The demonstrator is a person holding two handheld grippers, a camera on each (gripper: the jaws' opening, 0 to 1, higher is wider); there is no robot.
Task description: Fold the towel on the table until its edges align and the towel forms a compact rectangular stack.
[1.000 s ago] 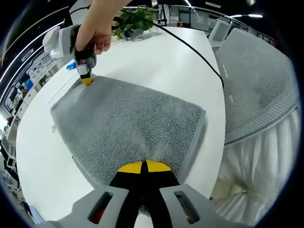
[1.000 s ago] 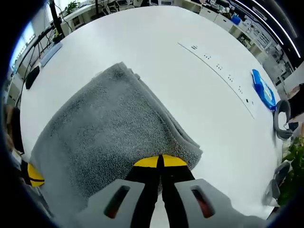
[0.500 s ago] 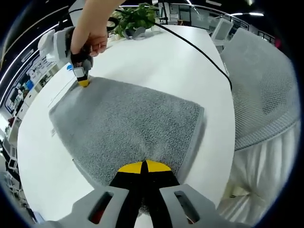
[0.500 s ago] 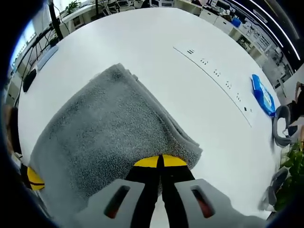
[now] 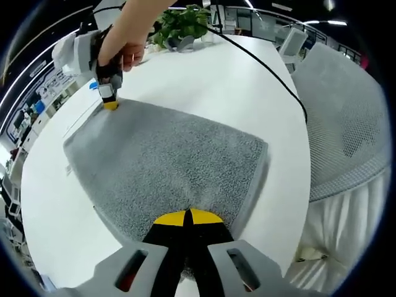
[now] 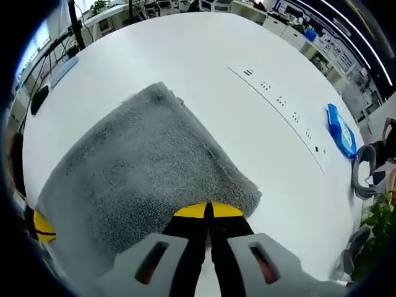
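Observation:
A grey towel (image 5: 167, 164) lies folded flat on the white table (image 5: 210, 80). My left gripper (image 5: 187, 216) is shut on the towel's near corner, its yellow tips pressed together on the cloth. At the towel's far corner the right gripper (image 5: 111, 104), held by a hand, pinches the cloth. In the right gripper view, my right gripper (image 6: 208, 210) is shut on a corner of the towel (image 6: 142, 167), whose doubled edge runs along the right side. The left gripper's yellow tip (image 6: 42, 226) shows at the lower left.
A potted plant (image 5: 180, 26) stands at the table's far end and a black cable (image 5: 260, 68) runs across the top. A mesh chair (image 5: 346, 117) stands at the right. A blue object (image 6: 341, 131) and a row of small marks (image 6: 281, 102) lie beyond the towel.
Both grippers stay shut on their towel corners. The views shifted slightly; the towel has settled a little flatter on the table.

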